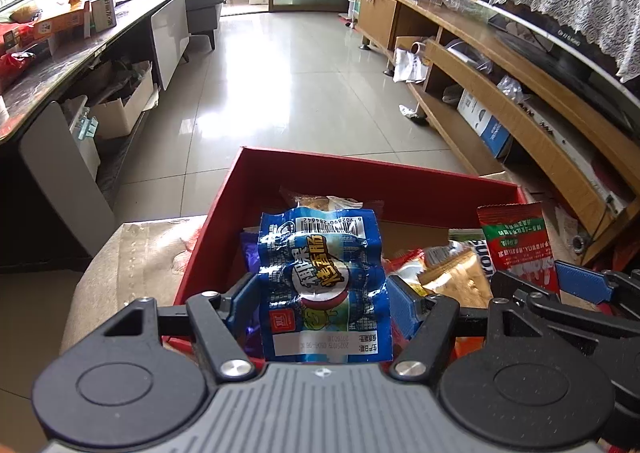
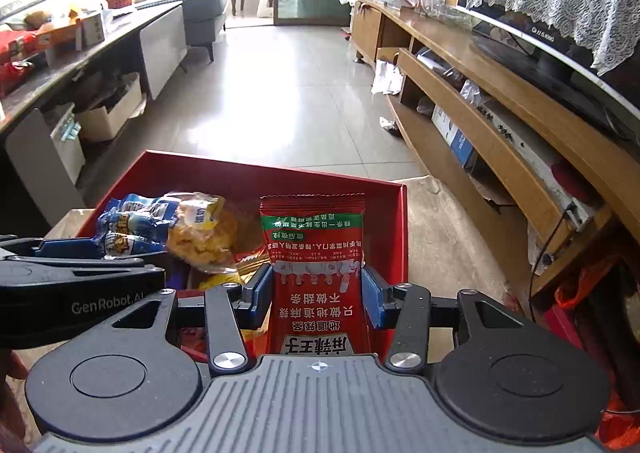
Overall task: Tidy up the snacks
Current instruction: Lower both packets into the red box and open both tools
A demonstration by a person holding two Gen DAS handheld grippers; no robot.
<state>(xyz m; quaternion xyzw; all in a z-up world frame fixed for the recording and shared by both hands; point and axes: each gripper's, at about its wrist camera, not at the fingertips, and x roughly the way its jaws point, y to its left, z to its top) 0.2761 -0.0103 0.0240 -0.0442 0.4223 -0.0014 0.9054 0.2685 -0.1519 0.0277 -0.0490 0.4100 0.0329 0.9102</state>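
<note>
My left gripper [image 1: 322, 299] is shut on a blue snack packet [image 1: 322, 277] and holds it upright over the red box [image 1: 372, 173]. My right gripper [image 2: 316, 293] is shut on a red snack packet [image 2: 316, 265], also upright over the red box [image 2: 402, 229]. In the left wrist view the red packet [image 1: 516, 241] and the right gripper [image 1: 560, 285] show at the right. In the right wrist view the blue packet [image 2: 130, 225] and the left gripper [image 2: 80, 269] show at the left. Several other packets lie in the box, among them a yellow one [image 2: 202, 233].
The box stands on a beige cushioned seat [image 1: 132, 265]. A wooden TV cabinet [image 1: 500, 93] runs along the right, a dark low table [image 1: 60, 65] with boxes along the left. Tiled floor [image 1: 288, 93] lies between them.
</note>
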